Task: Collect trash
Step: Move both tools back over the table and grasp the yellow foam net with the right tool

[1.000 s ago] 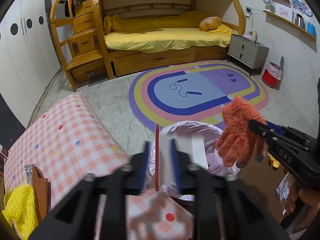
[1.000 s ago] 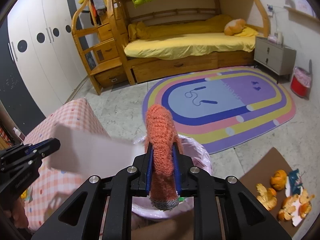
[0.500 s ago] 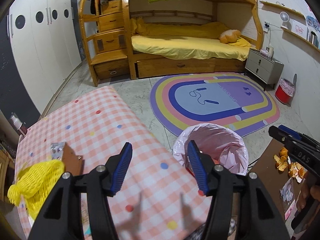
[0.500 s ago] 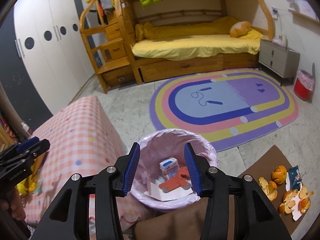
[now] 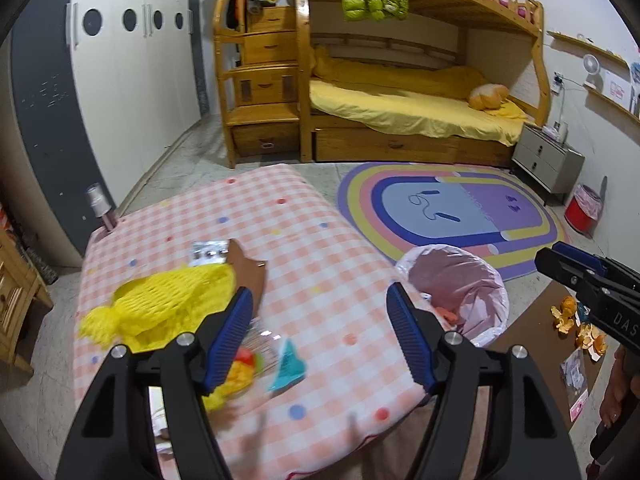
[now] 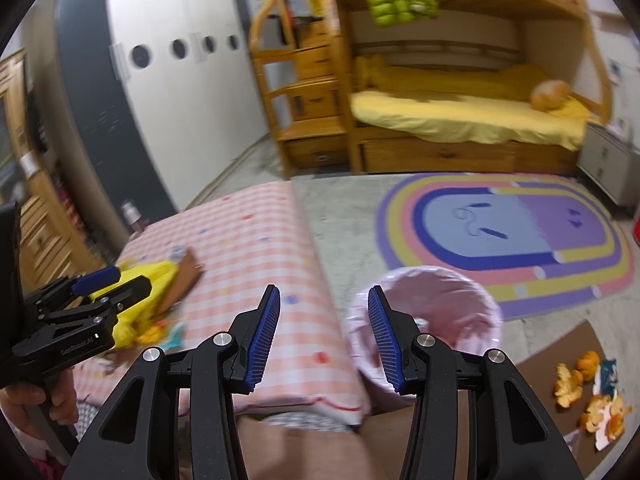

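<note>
Both grippers are being carried empty. The left gripper (image 5: 320, 332) is being held with its jaws wide apart, having just been opening, and nothing is being gripped between them; a second ago a white paper was clamped there. The right gripper (image 6: 322, 336) is also being held apart and empty, where an orange glove was being pinched a second ago. Both items are now judged to be lying in the bin (image 5: 456, 276), where an orange scrap (image 5: 446, 314) is being glimpsed beside the bed (image 5: 288, 240).

The left gripper is being swung back over the bed, where trash is waiting: yellow netting (image 5: 168, 308), brown card (image 5: 250, 276), a foil pack (image 5: 208, 250) and a teal wrapper (image 5: 288, 366). Orange peels (image 6: 576, 384) are still lying on the floor mat (image 6: 560, 348). More collecting is being called for.
</note>
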A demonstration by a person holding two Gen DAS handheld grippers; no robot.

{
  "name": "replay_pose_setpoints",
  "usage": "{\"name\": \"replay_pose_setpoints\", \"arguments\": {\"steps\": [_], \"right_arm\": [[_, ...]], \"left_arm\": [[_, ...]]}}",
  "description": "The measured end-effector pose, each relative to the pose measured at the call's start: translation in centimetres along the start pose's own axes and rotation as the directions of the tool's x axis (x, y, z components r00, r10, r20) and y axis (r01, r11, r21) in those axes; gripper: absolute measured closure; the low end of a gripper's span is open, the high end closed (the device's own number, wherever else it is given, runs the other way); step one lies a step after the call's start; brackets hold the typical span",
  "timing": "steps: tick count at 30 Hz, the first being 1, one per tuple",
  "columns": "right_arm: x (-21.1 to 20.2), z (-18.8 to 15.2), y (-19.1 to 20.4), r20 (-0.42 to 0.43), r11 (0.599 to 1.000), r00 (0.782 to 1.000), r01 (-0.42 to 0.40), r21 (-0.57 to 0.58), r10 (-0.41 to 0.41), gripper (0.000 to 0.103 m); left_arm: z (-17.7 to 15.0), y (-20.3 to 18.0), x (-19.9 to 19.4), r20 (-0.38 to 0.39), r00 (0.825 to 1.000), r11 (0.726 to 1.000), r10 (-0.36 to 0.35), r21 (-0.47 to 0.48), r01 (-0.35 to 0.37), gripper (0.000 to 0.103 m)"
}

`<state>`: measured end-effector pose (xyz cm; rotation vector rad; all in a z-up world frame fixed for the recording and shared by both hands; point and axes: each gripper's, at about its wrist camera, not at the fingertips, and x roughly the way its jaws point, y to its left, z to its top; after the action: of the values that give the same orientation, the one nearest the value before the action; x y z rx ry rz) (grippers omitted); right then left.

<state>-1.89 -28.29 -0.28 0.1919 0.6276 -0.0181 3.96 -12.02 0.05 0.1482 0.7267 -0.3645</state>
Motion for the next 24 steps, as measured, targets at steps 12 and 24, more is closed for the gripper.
{"name": "replay_pose_setpoints", "arguments": {"steps": [12,24], "right_arm": [[0.6,0.1,8.0,-0.018,0.979,0.994,-0.109,-0.175,0.107,0.057],[3.7,0.5,14.7,-0.090,0.931,0.970,-0.244,-0.271,0.227,0.056]], "left_arm": [[-4.2,9.3,-4.2,-0.010,0.986,0.976,0.166,-0.143,-0.166,0.034],[-7.6,16.5,-5.5,-0.080,0.952,0.913,0.296,-0.269,-0.306,0.034]]}}
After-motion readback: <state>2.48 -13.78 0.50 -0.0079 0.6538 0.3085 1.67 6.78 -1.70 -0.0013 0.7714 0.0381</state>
